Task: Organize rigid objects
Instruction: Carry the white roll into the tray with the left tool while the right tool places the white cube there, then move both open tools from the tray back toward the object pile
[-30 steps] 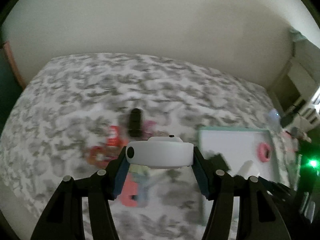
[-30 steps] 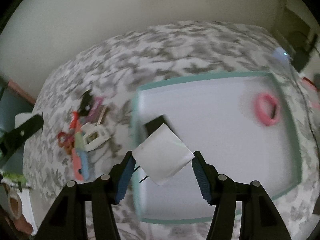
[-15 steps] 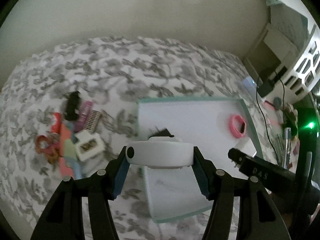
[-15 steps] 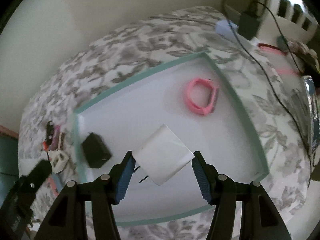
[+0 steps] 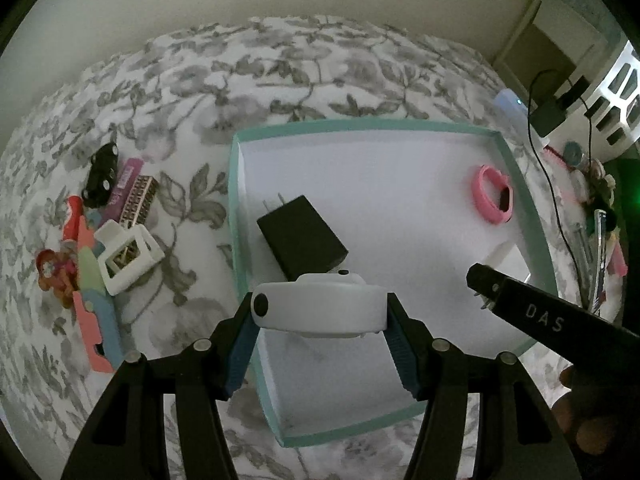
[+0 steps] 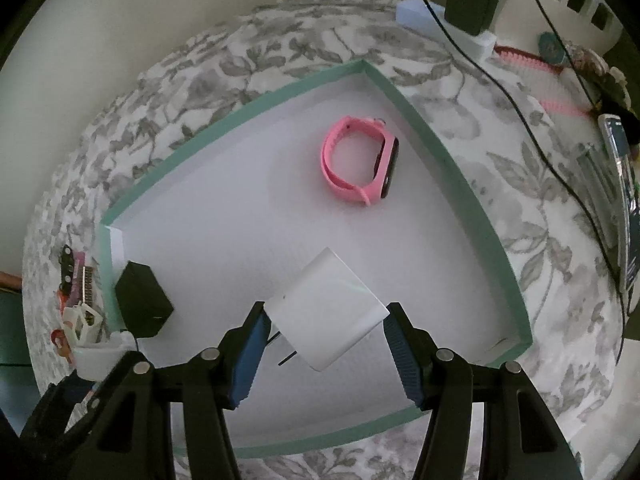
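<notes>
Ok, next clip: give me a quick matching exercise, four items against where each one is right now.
Things:
1. white charger
2. pink watch
3. black adapter
4. white hair clip

Places:
A. on the floral bedspread, outside the tray
B. lying in the tray near its left wall
C. between the right gripper fingers
D. lying in the tray near its far right corner

Pairs: 1-C, 2-D, 3-B, 4-A

Dim, flat indoor light, greyish and slightly grainy. Soft, faint shadows only. No glare. Strong fisheye bending toward black rounded corners. Sharp enough at centre, softer toward edges. Small green glow at the left view's right edge.
</notes>
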Demonstrator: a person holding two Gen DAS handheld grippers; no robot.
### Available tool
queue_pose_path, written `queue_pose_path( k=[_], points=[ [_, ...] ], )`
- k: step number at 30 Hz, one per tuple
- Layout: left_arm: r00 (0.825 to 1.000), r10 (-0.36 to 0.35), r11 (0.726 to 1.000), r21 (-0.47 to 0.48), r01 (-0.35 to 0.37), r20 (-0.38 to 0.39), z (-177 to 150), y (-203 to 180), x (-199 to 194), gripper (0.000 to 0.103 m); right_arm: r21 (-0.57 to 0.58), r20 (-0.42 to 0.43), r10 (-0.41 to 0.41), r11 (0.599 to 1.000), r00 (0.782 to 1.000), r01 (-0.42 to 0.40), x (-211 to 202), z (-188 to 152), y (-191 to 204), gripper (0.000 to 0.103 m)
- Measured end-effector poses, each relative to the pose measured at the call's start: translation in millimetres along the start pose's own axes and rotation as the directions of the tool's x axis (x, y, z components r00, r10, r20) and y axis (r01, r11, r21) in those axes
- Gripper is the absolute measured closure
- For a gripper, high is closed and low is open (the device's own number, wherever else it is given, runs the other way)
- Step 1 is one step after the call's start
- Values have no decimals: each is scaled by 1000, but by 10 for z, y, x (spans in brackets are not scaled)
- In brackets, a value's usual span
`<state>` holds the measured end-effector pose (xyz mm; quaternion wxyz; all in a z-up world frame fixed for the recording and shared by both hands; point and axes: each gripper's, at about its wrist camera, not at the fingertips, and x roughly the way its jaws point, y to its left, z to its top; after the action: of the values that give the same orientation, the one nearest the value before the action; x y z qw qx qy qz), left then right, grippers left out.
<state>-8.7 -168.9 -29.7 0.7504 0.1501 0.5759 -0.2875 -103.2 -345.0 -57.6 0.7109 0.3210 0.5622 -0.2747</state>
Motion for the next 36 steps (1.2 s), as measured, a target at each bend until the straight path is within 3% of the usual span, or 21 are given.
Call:
queue_pose_path(
  k=[8, 16, 22, 26, 28, 36],
  points=[
    [998, 2, 1000, 9, -1, -64, -25, -18, 172, 39, 4, -38, -5, 1000, 999, 5, 117, -18, -1, 41],
    [999, 4, 1000, 9, -4, -41, 11, -25, 128, 32, -18, -11, -1, 1000, 1000, 1, 52, -22, 58, 39],
    [1000, -10, 1000, -27, 11, 24, 61, 43, -67, 30, -29, 36, -5, 1000, 999, 6, -79, 30, 89, 34],
    [995, 23, 997, -81, -14, 100, 109, 170, -243, 10, -44, 85, -6, 999, 996, 10, -208, 45, 115, 31],
    [990, 40, 992, -122, -23, 136, 133, 265, -322, 10, -50, 106, -3, 999, 994, 8, -268, 50, 126, 24],
    [964, 132, 968, -240, -74, 232, 161, 690, -559, 8, -74, 142, 8, 997, 990, 3, -344, 53, 190, 21]
  ],
)
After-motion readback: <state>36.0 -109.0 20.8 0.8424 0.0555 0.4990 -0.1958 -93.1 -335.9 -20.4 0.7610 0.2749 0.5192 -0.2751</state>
